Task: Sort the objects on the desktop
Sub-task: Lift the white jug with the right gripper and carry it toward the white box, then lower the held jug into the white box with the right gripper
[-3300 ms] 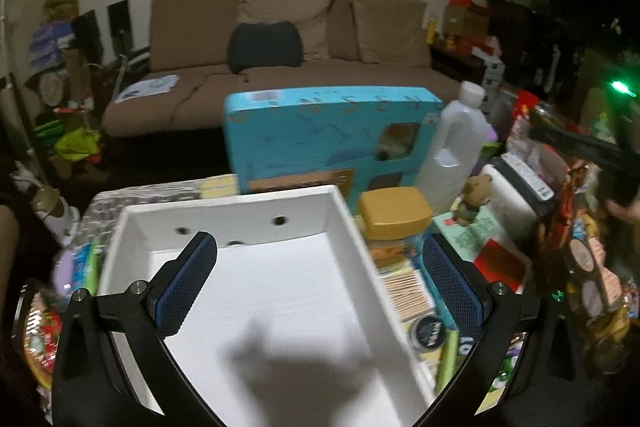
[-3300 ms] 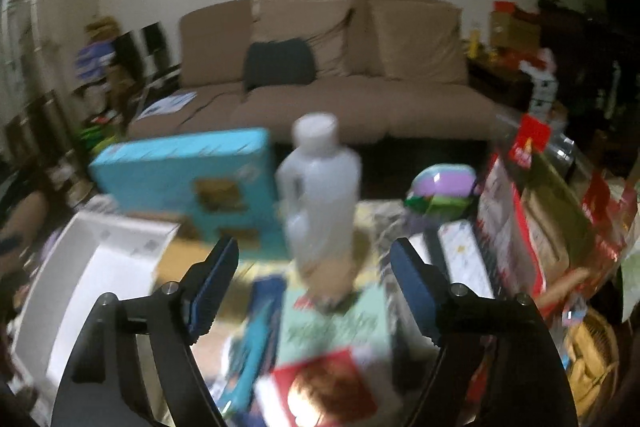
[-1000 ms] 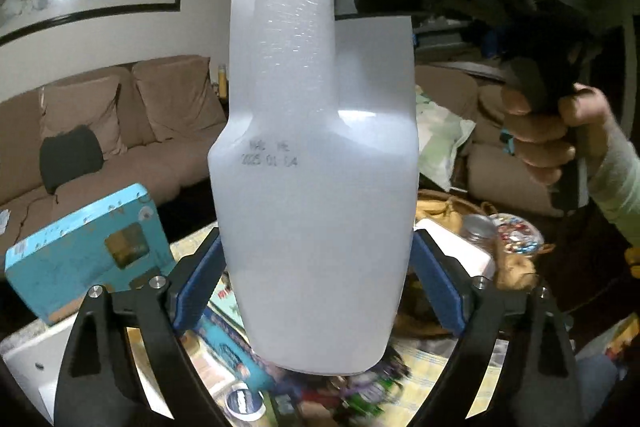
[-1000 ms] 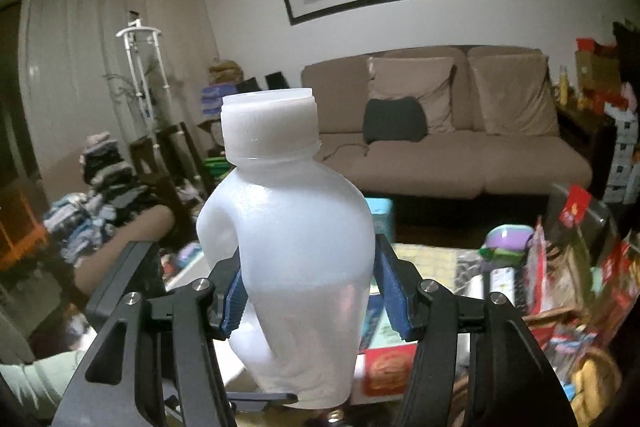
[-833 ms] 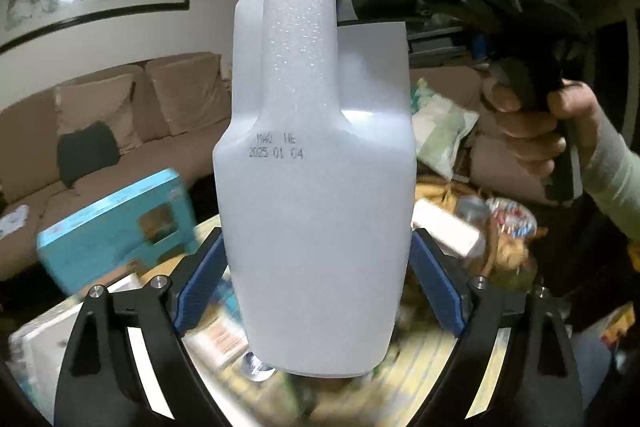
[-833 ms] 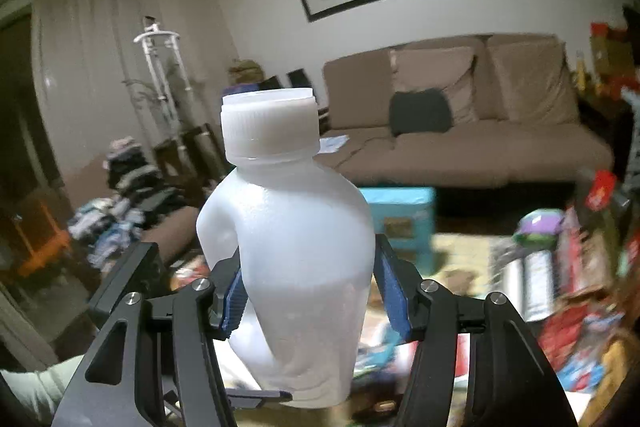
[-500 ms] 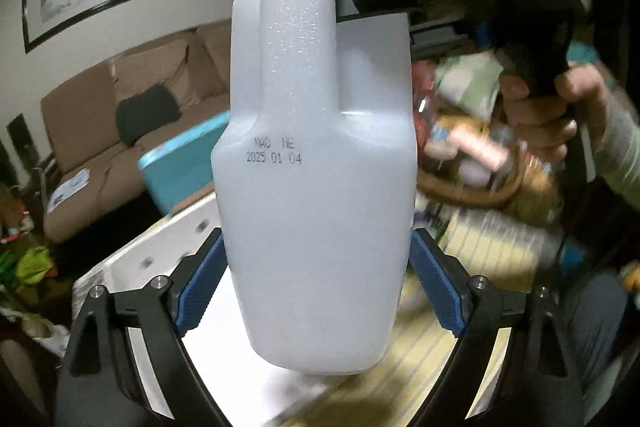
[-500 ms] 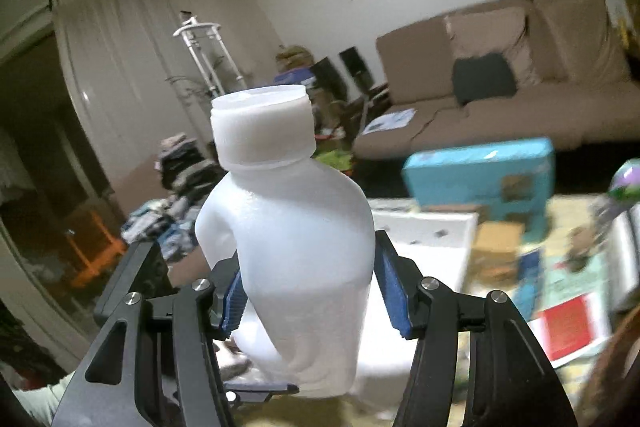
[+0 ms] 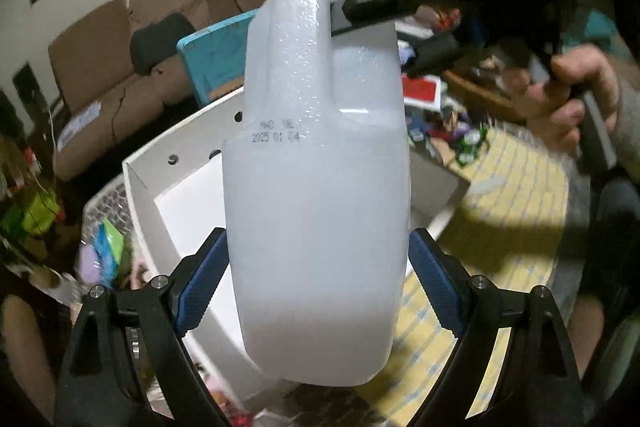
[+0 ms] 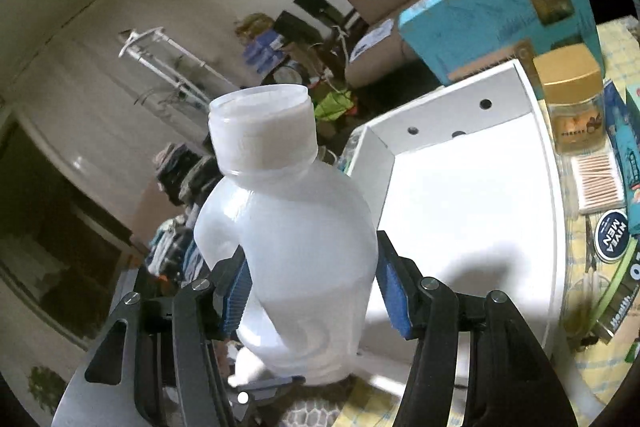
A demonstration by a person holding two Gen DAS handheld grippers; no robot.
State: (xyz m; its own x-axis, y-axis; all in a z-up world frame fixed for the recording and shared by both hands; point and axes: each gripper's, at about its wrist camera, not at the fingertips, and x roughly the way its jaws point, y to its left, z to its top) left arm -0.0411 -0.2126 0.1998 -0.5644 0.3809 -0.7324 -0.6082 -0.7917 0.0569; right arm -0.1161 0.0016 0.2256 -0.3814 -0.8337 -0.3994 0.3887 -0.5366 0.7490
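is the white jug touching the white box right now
Cannot tell. Both grippers hold the white jug over the white box; its shadow falls on the box floor, but neither wrist view shows the jug's base against the box plainly.

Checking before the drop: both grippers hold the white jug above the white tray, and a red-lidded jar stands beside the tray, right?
Not quite: the jar has a gold lid, as the right wrist view shows. Both the left gripper and right gripper hold the white jug above the white tray.

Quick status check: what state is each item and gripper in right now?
Jug: capped, partly full, held in the air over the box.
Left gripper: shut on the jug's body.
Right gripper: shut on the jug.
White box: open, nothing inside.
Jar: upright, gold lid on.
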